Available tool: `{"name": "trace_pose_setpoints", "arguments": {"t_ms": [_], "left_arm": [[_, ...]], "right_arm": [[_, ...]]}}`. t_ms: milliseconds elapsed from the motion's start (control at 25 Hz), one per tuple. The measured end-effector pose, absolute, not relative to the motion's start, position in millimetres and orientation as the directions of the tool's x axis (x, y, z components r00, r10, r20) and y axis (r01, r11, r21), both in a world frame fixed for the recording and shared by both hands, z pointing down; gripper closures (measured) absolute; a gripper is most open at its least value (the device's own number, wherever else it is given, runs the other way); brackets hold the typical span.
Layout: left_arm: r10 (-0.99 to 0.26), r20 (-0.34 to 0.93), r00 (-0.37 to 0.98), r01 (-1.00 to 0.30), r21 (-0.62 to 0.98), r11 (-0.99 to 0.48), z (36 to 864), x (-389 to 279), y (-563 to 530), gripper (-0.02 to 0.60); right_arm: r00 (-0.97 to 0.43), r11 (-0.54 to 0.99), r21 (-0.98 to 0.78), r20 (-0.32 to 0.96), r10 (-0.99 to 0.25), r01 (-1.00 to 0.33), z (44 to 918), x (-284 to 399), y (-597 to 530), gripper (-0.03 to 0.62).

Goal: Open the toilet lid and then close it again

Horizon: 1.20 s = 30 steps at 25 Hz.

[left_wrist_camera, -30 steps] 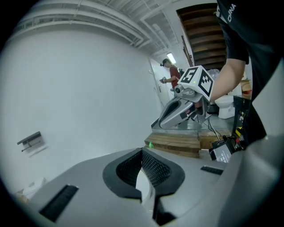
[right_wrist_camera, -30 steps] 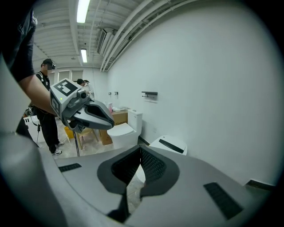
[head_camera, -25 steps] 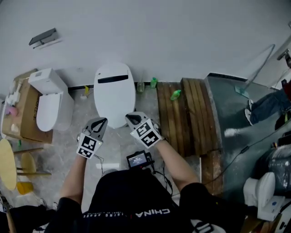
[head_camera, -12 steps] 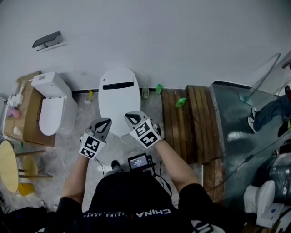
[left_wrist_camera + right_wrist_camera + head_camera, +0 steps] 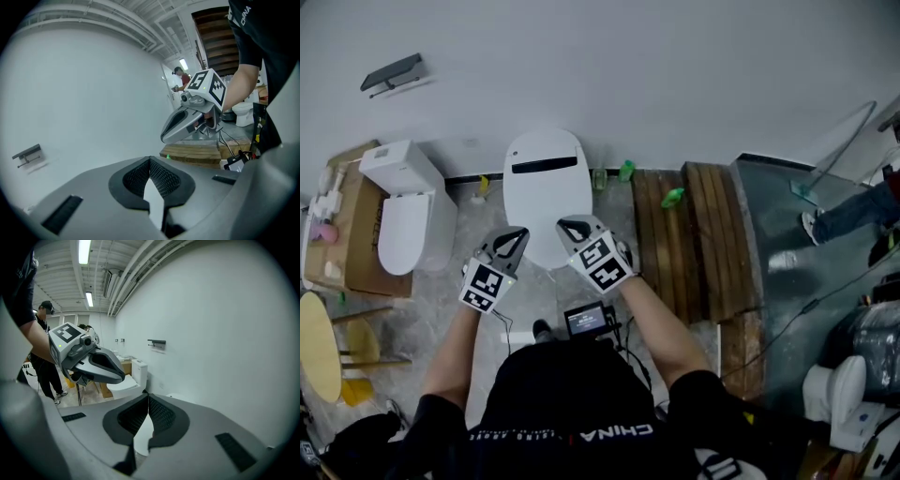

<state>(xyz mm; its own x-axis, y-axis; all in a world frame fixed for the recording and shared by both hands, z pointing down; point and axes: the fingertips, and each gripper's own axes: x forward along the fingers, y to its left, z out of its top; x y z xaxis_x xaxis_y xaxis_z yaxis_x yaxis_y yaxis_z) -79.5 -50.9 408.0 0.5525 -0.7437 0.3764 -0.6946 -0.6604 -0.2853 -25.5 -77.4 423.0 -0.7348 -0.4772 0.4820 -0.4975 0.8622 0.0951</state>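
A white toilet with its lid (image 5: 546,187) down stands against the wall in the middle of the head view. Both grippers hang over the lid's front end. My left gripper (image 5: 520,232) is shut and empty at the lid's front left. At the front right, my right gripper (image 5: 562,226) is also shut with nothing in it. In the left gripper view the jaws (image 5: 150,160) meet tip to tip, with the right gripper (image 5: 187,124) alongside. In the right gripper view the pads (image 5: 147,397) are pressed together and the left gripper (image 5: 96,365) shows beside them.
A second white toilet (image 5: 403,220) and a cardboard box (image 5: 352,230) stand at the left. Wooden planks (image 5: 689,239) lie at the right, with green bottles (image 5: 672,197) near the wall. A small screen device (image 5: 588,321) sits by my feet. A bracket (image 5: 391,75) hangs on the wall.
Both grippers have moved a little forward over the front of the toilet lid. Both have stayed shut.
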Motion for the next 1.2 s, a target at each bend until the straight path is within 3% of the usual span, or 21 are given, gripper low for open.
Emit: {"name": "trace_pose_setpoints", "arguments": {"t_ms": [400, 560, 680, 920, 1200], "left_arm": [[-0.729, 0.397, 0.558, -0.668, -0.306, -0.678, 423, -82, -58, 0.572], [-0.679, 0.421, 0.601, -0.637, -0.261, -0.726, 446, -81, -55, 0.564], [-0.634, 0.483, 0.604, -0.608, -0.236, -0.758, 485, -85, -55, 0.480], [-0.536, 0.617, 0.576, -0.496, -0.258, -0.829, 598, -87, -46, 0.343], [-0.450, 0.735, 0.507, -0.286, -0.349, -0.892, 758, -79, -38, 0.284]], "right_arm": [[-0.740, 0.872, 0.068, 0.500, -0.450, -0.484, 437, -25, -78, 0.579], [-0.748, 0.906, 0.012, 0.559, -0.358, -0.424, 469, -24, -69, 0.574], [-0.736, 0.924, -0.021, 0.612, -0.289, -0.381, 511, -24, -65, 0.498], [-0.678, 0.936, -0.027, 0.697, -0.233, -0.350, 624, -30, -61, 0.414], [-0.596, 0.957, 0.082, 0.766, -0.240, -0.280, 768, -33, -60, 0.333]]}}
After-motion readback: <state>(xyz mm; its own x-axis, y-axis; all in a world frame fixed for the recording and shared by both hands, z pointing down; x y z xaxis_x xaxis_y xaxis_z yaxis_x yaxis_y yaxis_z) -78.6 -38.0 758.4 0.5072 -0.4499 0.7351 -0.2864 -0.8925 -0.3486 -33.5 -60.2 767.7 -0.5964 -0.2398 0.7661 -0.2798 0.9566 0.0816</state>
